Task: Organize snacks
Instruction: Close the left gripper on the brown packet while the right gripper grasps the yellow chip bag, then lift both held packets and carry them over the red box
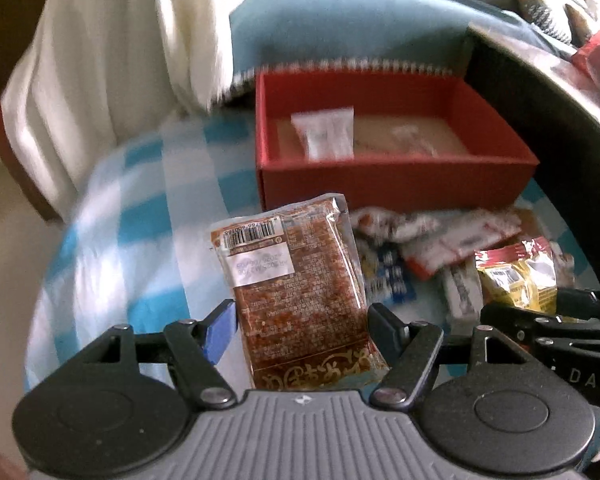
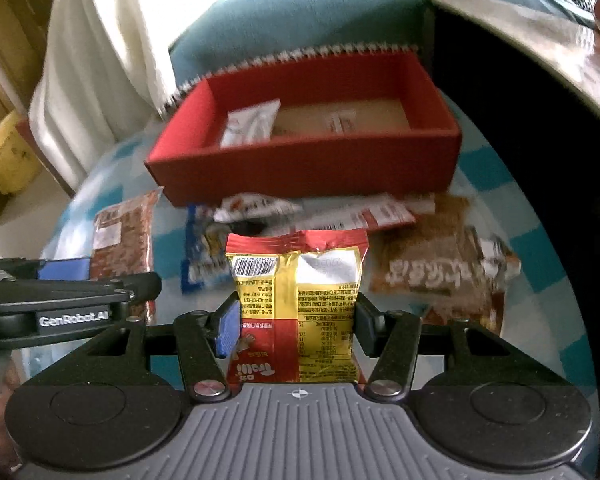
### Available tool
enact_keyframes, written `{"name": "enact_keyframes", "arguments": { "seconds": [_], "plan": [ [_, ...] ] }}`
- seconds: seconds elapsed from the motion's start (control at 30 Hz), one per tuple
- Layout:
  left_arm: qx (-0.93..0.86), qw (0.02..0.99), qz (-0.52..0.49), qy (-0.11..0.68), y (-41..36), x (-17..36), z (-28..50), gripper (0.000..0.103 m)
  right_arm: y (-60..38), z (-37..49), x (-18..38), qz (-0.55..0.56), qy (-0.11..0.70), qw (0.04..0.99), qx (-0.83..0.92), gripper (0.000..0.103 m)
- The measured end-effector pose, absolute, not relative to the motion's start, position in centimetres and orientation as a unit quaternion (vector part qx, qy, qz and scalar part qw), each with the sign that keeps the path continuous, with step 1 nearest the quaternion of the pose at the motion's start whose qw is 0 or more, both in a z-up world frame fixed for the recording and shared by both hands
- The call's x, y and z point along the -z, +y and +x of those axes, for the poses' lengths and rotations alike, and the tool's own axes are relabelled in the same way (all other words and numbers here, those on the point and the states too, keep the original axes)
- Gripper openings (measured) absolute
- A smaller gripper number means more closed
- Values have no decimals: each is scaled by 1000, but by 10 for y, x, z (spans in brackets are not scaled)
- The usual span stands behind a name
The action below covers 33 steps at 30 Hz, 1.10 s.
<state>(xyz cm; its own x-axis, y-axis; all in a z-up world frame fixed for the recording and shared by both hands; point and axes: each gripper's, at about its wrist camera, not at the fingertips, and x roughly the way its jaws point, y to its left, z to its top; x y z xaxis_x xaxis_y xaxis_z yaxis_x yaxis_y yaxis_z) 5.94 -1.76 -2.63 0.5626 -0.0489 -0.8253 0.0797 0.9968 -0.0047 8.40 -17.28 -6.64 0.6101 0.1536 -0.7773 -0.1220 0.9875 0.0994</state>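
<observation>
Tabletop [image 1: 112, 216] under a blue-and-white checked cloth, a blue blanket [image 1: 340, 28] with a zigzag trim behind it, white fabric [image 1: 100, 40] hanging at the left.

Red box [image 1: 396, 184] at the far side of the tabletop, open on top, brown floor. Inside: a white packet [image 1: 324, 132] leaning at the left end, and a smaller pale packet [image 1: 414, 140] lying flat near the middle, too blurred to read.

Loose pile of snack packets [image 1: 432, 236] on the cloth just in front of the box: red-and-white ones, a blue-and-white one [image 2: 198, 256], and a brown packet [image 2: 440, 268] with white lettering at the right in the right wrist view.

Left gripper [image 1: 300, 332]: jaws at medium width, closed on a brown snack pack [image 1: 296, 280] with clear wrap, barcode and white date label toward the top. Both pads meet the pack's sides. Pack stands up out of the jaws, raised off the cloth, in front of the box's left end.

Right gripper [image 2: 296, 324]: jaws at medium width, gripping a red-and-yellow snack bag [image 2: 296, 292], barcode side facing the camera, print upside down. Bag held upright above the pile, in front of the box.

The two grippers sit side by side, each seen at the edge of the other's view.
</observation>
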Motion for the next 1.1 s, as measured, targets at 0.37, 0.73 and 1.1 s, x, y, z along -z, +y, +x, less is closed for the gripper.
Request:
{"name": "enact_keyframes", "arguments": {
  "seconds": [0.37, 0.73, 1.1],
  "plan": [
    [34, 902, 38, 428, -32, 13, 74, 65, -185, 93, 42, 21, 391, 917, -75, 63],
    [34, 913, 47, 403, -37, 2, 88, 65, -186, 104, 32, 14, 372, 925, -77, 63],
    [30, 921, 53, 385, -40, -7, 106, 65, -189, 123, 16, 5, 350, 934, -74, 64]
  ]
}}
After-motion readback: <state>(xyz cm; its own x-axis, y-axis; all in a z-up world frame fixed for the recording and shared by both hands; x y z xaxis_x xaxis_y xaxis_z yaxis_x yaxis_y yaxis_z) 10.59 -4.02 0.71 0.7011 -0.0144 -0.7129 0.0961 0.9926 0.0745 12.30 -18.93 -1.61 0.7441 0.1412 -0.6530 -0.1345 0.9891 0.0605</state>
